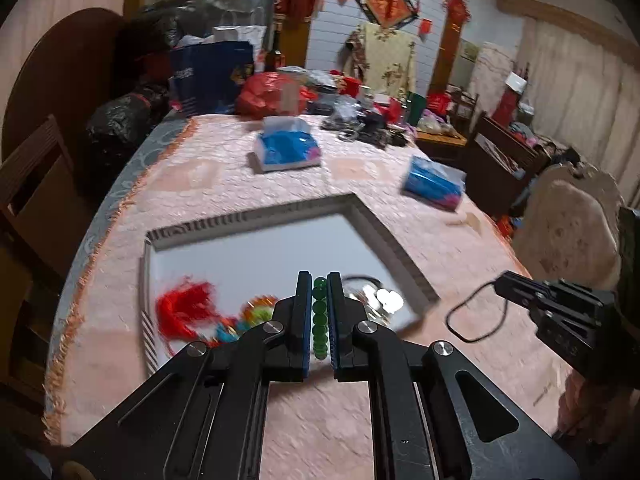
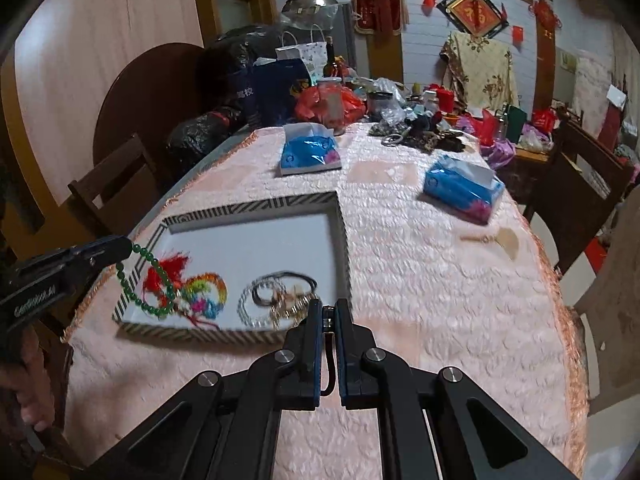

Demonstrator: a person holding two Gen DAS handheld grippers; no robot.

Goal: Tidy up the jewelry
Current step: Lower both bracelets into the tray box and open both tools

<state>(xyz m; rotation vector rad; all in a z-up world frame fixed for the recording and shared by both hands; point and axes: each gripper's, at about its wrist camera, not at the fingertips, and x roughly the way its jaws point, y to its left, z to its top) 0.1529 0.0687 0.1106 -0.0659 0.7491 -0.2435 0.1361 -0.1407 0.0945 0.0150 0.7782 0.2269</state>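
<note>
A white tray with a striped rim (image 2: 256, 204) lies on the pink tablecloth; it also shows in the left wrist view (image 1: 256, 216). My left gripper (image 1: 319, 280) is shut on a green bead bracelet (image 1: 319, 320), which hangs over the tray's left side (image 2: 136, 284). My right gripper (image 2: 328, 308) is shut on a black cord loop (image 2: 329, 376) just outside the tray's near right corner; the loop dangles in the left wrist view (image 1: 476, 316). In the tray lie a red tassel (image 2: 168, 272), a rainbow charm (image 2: 206, 294), black bands (image 2: 288, 280) and a pale bead bracelet (image 2: 252, 312).
Two blue tissue packs (image 2: 310, 152) (image 2: 464, 192) lie beyond the tray. A small cream piece (image 2: 492, 238) lies at the right. Bags, bottles and clutter (image 2: 332, 104) crowd the far end. Wooden chairs (image 2: 116, 192) stand on both sides of the table.
</note>
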